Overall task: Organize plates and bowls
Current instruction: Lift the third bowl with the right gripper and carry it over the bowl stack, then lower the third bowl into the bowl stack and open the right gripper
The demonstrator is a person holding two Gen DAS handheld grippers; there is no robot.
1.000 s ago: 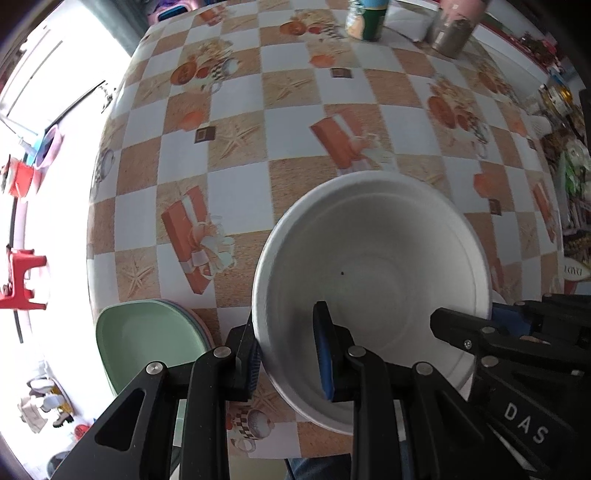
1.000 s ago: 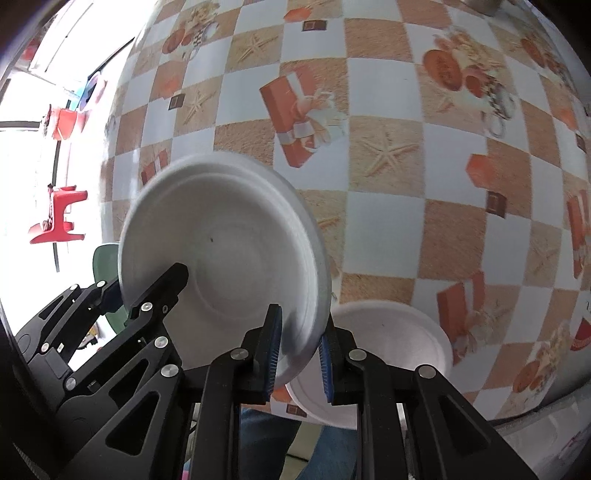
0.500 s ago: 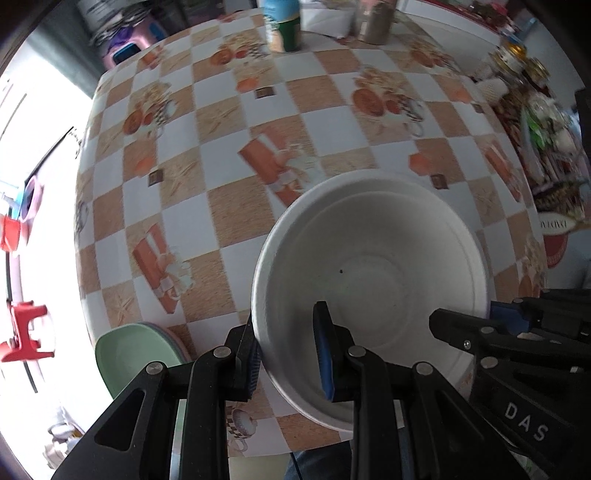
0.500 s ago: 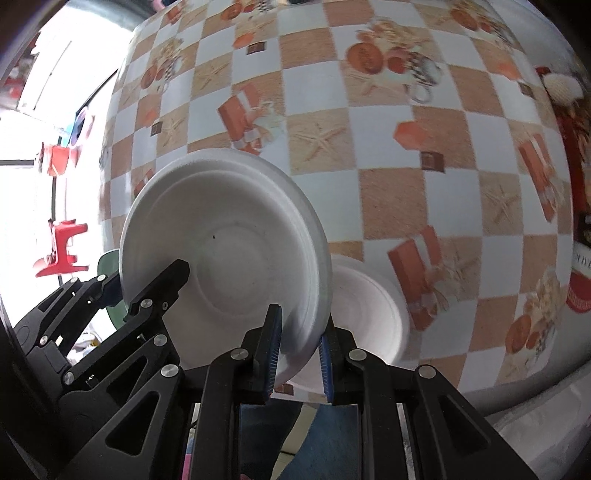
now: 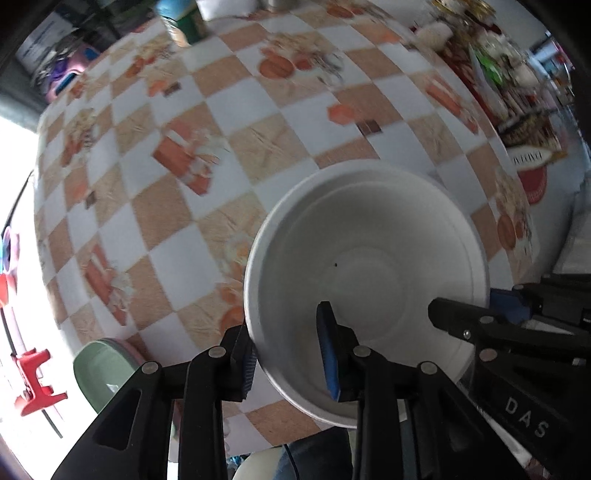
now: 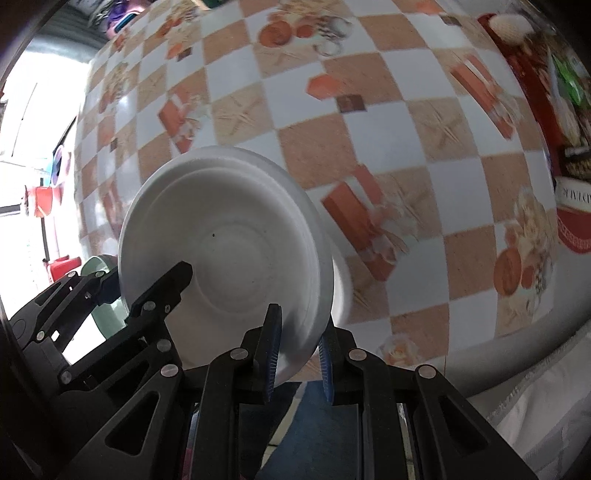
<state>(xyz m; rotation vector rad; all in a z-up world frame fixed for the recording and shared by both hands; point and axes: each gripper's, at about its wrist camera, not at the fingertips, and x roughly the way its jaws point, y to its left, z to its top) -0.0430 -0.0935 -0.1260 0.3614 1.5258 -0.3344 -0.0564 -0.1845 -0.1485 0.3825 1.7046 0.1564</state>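
Both grippers hold one white foam bowl (image 5: 369, 266) above the near edge of the checkered table (image 5: 229, 122). My left gripper (image 5: 288, 354) is shut on its near-left rim, one pad inside the bowl and one outside. My right gripper (image 6: 297, 354) is shut on the opposite rim of the same bowl (image 6: 221, 236), which tilts toward the camera. A second white bowl (image 6: 341, 291) lies on the table just behind it, mostly hidden. A green plate (image 5: 99, 369) stacked on a pink one sits at the table's near-left corner.
Jars and a tin (image 5: 181, 22) stand at the table's far edge. Cluttered goods (image 5: 517, 92) line the right side. A red stool (image 5: 33, 384) stands on the floor at left. A white padded surface (image 6: 535, 417) lies at lower right.
Both grippers have swung to the right with the bowl; the table pattern has shifted left and the right-hand clutter has come closer. The grips have not changed.
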